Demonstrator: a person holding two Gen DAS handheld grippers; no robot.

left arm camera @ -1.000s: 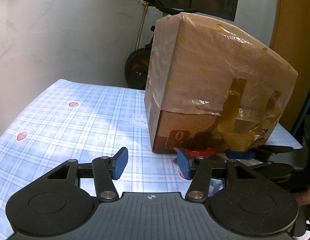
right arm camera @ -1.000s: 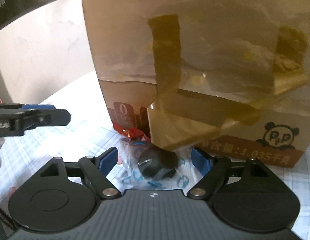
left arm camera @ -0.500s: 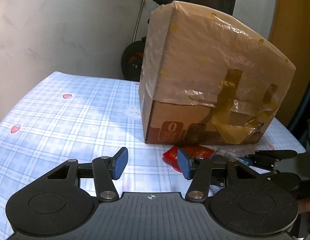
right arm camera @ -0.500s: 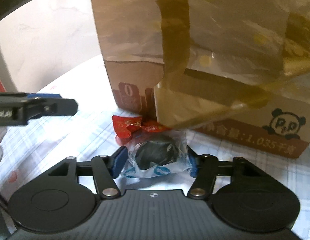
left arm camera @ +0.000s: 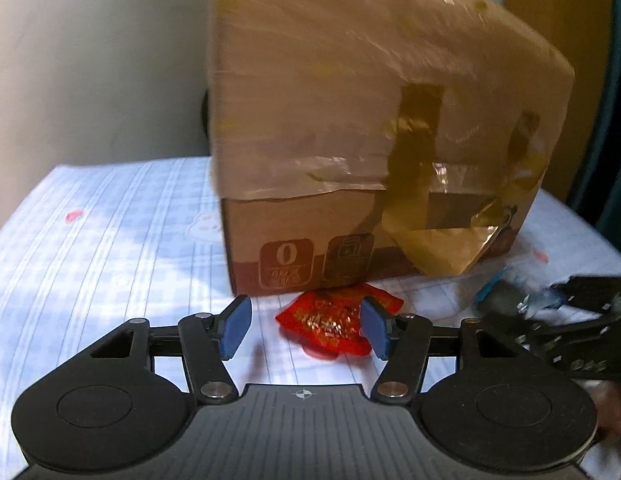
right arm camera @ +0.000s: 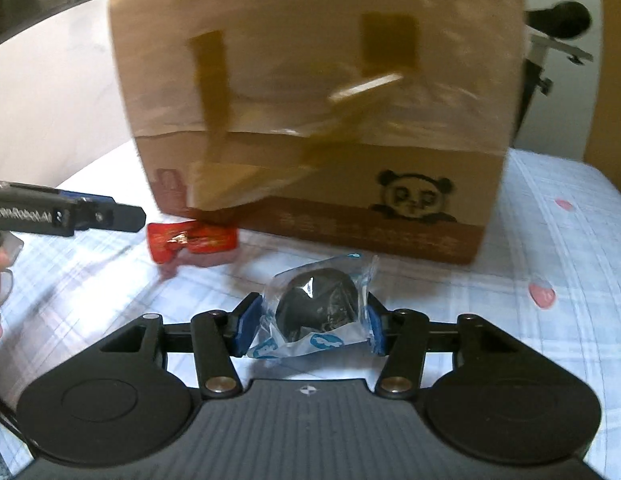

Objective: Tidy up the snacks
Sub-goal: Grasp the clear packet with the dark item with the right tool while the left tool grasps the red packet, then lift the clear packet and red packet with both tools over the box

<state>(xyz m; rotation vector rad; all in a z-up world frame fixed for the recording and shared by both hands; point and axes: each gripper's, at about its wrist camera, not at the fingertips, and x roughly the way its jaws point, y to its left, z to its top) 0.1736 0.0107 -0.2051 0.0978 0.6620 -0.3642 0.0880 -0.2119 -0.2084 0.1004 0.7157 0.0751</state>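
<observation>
While my right claw (right arm camera: 308, 322) is closing on the clear-wrapped dark snack (right arm camera: 316, 308) near the cardboard box (right arm camera: 310, 100), my left claw (left arm camera: 304, 326) is opening, empty, above the red snack packet (left arm camera: 330, 320) on the worktop (left arm camera: 110, 240).

The right gripper (right arm camera: 308, 322) is closing on a clear-wrapped dark snack (right arm camera: 316, 308); a cardboard box (right arm camera: 310, 100) stands ahead, a red packet (right arm camera: 188, 240) ahead-left.

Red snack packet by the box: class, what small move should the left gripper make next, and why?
Probably ease forward and down around the red snack packet, then close. The left gripper is opening, the packet lying just beyond its fingers; the right gripper is closing on the dark snack.
</observation>
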